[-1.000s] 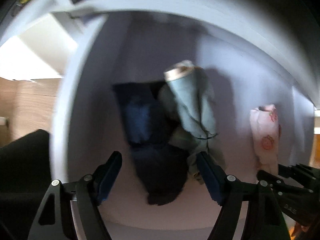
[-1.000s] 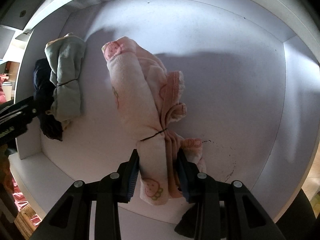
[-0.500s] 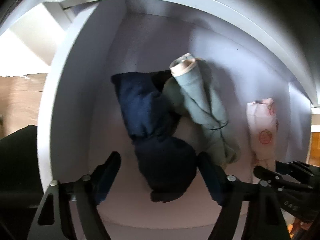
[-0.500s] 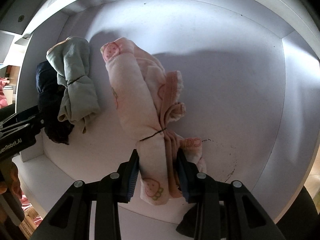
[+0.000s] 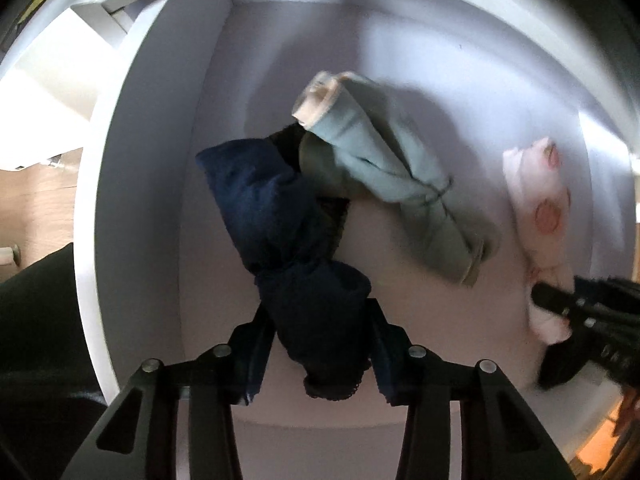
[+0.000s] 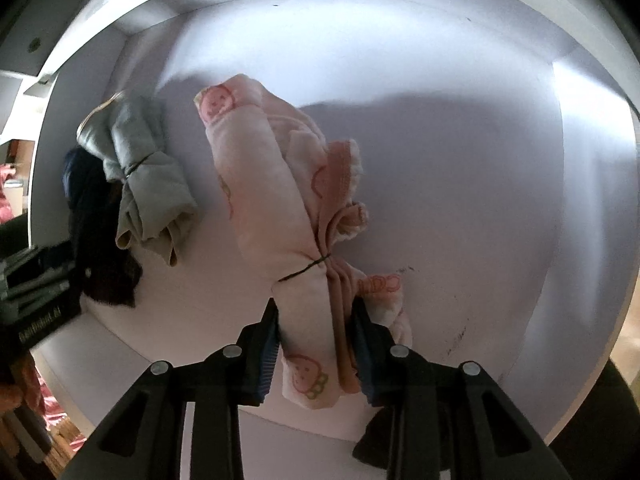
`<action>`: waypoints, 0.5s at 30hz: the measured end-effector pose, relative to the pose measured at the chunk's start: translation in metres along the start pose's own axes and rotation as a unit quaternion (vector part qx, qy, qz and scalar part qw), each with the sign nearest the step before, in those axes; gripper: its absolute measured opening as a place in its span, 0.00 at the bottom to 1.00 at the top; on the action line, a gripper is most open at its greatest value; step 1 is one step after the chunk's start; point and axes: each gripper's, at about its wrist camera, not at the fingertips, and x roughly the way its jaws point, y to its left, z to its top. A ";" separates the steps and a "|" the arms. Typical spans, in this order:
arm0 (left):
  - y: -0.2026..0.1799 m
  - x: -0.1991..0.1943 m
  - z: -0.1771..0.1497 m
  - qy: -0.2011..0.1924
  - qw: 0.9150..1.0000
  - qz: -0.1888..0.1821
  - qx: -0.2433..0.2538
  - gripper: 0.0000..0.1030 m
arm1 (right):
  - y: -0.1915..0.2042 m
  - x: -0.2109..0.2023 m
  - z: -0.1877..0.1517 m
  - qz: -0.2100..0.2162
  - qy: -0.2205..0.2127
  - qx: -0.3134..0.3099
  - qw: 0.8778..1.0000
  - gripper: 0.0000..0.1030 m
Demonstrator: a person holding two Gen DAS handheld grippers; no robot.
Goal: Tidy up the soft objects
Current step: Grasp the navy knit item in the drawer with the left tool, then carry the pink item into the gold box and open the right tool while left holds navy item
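Three tied cloth bundles lie in a white box (image 5: 132, 208). At the left is a navy bundle (image 5: 264, 200). My left gripper (image 5: 320, 344) points down over its near end, its jaws closing with the pads against the cloth. A grey-green bundle (image 5: 400, 184) lies slanted beside it, its far end resting on the navy one. The pink printed bundle (image 6: 260, 184) sits in the middle of the box floor (image 6: 460, 160). My right gripper (image 6: 316, 320) squeezes its near end just below the black tie, jaws still closing. The grey-green bundle (image 6: 144, 168) and navy bundle (image 6: 80, 184) show at the right wrist view's left.
The box has raised white walls on all sides, with bare floor to the right of the pink bundle and dark scuff marks (image 6: 456, 336) there. Wooden flooring (image 5: 32, 200) shows outside the left wall. Pink-red fabric (image 6: 24, 400) lies outside at the lower left.
The left jaws have closed in from wide apart onto the navy bundle's near end. The grey-green bundle has swung its near end to the right. The right gripper stays on the pink bundle.
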 end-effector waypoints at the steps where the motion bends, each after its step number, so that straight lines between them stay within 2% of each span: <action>1: 0.000 0.001 -0.001 0.003 1.000 0.008 0.000 0.43 | -0.001 0.000 -0.001 0.002 0.003 0.004 1.000 0.28; 4: 0.002 0.002 -0.001 0.008 1.000 0.020 -0.006 0.43 | -0.005 0.001 -0.006 0.007 0.010 0.017 1.000 0.27; 6: 0.003 0.002 0.001 0.003 1.000 0.007 -0.018 0.45 | -0.008 0.001 -0.010 0.014 0.010 0.026 1.000 0.27; 8: 0.003 0.000 0.004 -0.002 1.000 -0.010 -0.022 0.55 | -0.010 0.001 -0.010 0.021 0.007 0.033 0.999 0.27; 10: 0.004 0.000 0.004 -0.003 1.000 -0.011 -0.018 0.59 | -0.011 0.001 -0.011 0.024 0.005 0.038 0.999 0.27; 12: -0.002 0.003 0.007 -0.002 1.000 -0.009 -0.016 0.59 | -0.014 0.000 -0.016 0.028 0.007 0.045 0.999 0.25; 15: -0.001 0.009 0.010 0.001 1.000 -0.010 -0.023 0.57 | -0.016 -0.005 -0.026 0.055 0.007 0.062 0.997 0.24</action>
